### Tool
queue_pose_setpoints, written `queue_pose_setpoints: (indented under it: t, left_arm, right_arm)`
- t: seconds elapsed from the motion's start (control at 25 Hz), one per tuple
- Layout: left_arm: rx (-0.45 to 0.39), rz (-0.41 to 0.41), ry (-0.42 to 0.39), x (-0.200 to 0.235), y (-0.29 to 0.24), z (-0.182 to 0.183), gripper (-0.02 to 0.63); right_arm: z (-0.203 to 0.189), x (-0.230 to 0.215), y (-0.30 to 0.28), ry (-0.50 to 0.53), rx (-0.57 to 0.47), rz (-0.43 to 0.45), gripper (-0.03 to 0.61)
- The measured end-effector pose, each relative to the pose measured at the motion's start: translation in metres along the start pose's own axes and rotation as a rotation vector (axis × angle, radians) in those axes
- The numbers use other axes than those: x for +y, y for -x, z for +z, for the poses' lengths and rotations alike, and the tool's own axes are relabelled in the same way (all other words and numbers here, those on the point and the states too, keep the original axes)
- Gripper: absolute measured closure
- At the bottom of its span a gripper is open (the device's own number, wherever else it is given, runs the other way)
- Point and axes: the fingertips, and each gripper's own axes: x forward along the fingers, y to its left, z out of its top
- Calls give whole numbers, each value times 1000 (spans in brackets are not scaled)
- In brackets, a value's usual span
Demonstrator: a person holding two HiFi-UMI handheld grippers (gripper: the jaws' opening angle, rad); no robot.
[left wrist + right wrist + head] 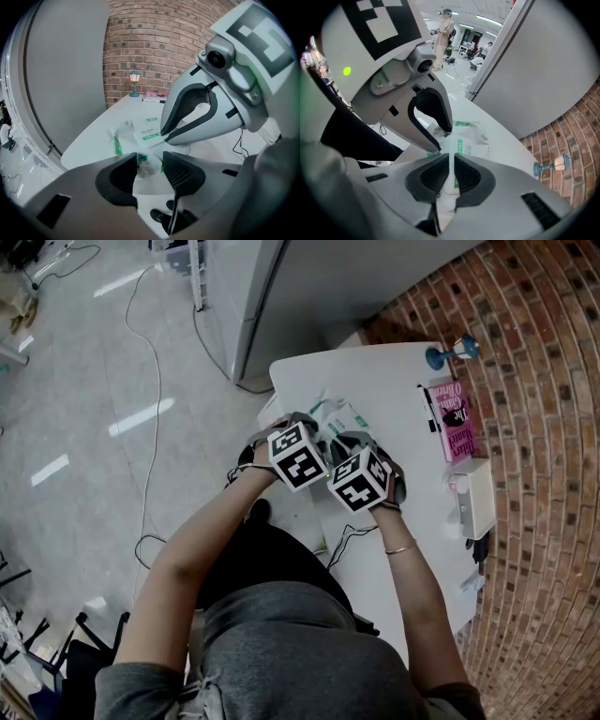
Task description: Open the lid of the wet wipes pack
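A white and green wet wipes pack (339, 418) lies on the white table (403, 381), under both grippers. In the left gripper view my left gripper (149, 164) is shut on the crumpled near end of the pack (143, 133). In the right gripper view my right gripper (451, 165) is shut on a thin white flap rising from the top of the pack (463, 146). The two grippers stand close together, left (309, 432) and right (354, 448), and their marker cubes hide most of the pack from the head view.
A pink book (452, 418) and a black pen (427, 409) lie at the table's right side. A blue lamp figurine (455, 351) stands behind them and a white box (473, 498) sits nearer. A brick wall is at the right, a grey cabinet (281, 287) behind.
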Motion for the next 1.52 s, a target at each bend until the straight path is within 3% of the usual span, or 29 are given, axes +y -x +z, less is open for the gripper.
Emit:
queue_pose_setpoints:
  t: [1.52]
  left_arm:
    - [-2,-12,13,2,0,2,443]
  right_arm:
    - [3,-13,7,-160,-37,210,541]
